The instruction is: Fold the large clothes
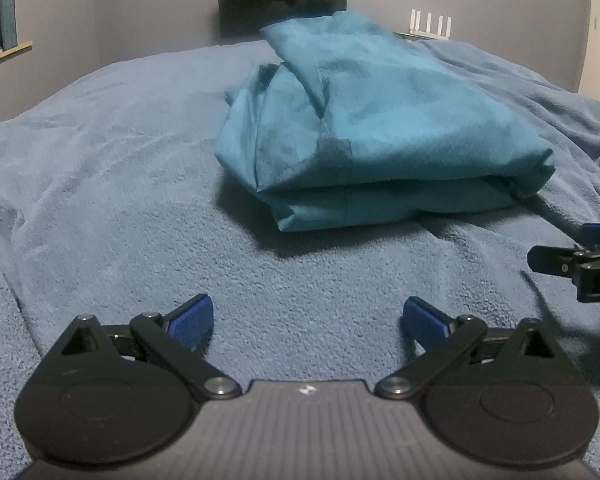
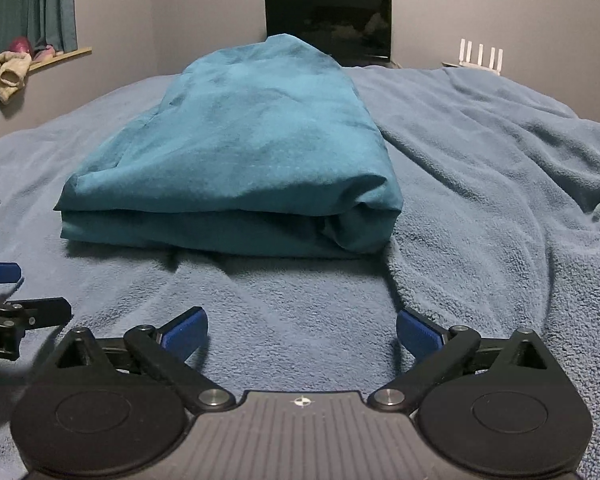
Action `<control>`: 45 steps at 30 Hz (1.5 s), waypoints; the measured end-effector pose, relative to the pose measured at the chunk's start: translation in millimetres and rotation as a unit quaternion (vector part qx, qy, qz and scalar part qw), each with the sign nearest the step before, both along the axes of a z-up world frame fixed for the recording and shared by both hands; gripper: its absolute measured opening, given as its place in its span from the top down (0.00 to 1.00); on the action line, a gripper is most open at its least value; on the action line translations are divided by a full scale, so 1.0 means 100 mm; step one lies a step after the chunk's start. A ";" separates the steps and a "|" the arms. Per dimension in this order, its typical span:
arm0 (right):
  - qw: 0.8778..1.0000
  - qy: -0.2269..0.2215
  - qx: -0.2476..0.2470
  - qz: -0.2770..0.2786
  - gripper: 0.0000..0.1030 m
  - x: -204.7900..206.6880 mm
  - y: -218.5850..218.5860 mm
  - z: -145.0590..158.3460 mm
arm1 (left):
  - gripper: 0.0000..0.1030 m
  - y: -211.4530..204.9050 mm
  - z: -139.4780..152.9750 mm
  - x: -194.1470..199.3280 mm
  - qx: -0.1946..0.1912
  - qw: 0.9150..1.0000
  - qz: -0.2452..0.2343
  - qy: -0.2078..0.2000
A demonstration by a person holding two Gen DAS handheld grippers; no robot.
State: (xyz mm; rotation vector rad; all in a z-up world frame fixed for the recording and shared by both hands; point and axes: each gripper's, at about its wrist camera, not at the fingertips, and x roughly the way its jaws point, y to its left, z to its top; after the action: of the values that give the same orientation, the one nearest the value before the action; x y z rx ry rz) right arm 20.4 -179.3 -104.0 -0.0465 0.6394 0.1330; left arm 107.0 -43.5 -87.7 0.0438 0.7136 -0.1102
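Note:
A teal garment [image 1: 380, 120] lies folded into a thick bundle on the blue blanket [image 1: 120, 160]. It also shows in the right wrist view [image 2: 240, 152], straight ahead. My left gripper [image 1: 308, 316] is open and empty, low over the blanket, short of the bundle and to its left. My right gripper [image 2: 302, 326] is open and empty, just in front of the bundle's near folded edge. The right gripper shows at the right edge of the left wrist view [image 1: 560, 252]. The left gripper shows at the left edge of the right wrist view [image 2: 20, 292].
The blanket [image 2: 480, 160] is rumpled into ridges on the right. A dark screen [image 2: 328, 26] and a white router [image 2: 480, 54] stand past the bed's far end. A window ledge [image 2: 60, 58] with curtains and cloth items is at the far left.

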 end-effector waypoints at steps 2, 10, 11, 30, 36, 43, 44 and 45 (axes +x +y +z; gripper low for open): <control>1.000 -0.001 0.000 0.000 0.01 -0.01 0.00 0.00 | 0.01 0.00 0.00 0.00 0.002 1.000 0.002 0.000; 1.000 -0.004 -0.002 0.001 0.01 -0.02 -0.02 0.02 | 0.01 0.01 0.02 0.00 0.001 1.000 0.004 -0.002; 1.000 -0.004 -0.002 0.002 0.01 -0.02 -0.02 0.02 | 0.01 0.01 0.02 0.00 0.001 1.000 0.004 -0.001; 1.000 -0.001 -0.004 0.003 0.01 -0.01 -0.02 0.02 | 0.01 0.01 0.01 0.00 0.002 1.000 0.002 0.000; 1.000 -0.001 -0.005 0.003 0.01 -0.01 -0.02 0.01 | 0.01 0.00 0.01 0.00 0.002 1.000 0.000 0.000; 1.000 0.000 -0.006 0.004 0.01 0.00 -0.03 0.00 | 0.01 0.00 0.01 0.00 0.002 1.000 0.001 0.000; 1.000 0.000 -0.006 0.004 0.01 0.00 -0.03 0.00 | 0.01 0.00 0.01 0.00 0.002 1.000 0.001 0.000; 1.000 0.001 -0.006 0.004 0.01 0.00 -0.03 -0.01 | 0.01 0.00 0.01 0.00 0.002 1.000 0.001 0.000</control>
State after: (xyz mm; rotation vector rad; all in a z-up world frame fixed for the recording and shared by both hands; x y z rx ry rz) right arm 20.0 -182.1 -104.5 -0.0603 0.6413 0.1360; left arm 106.9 -43.7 -86.4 0.0476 0.7143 -0.1075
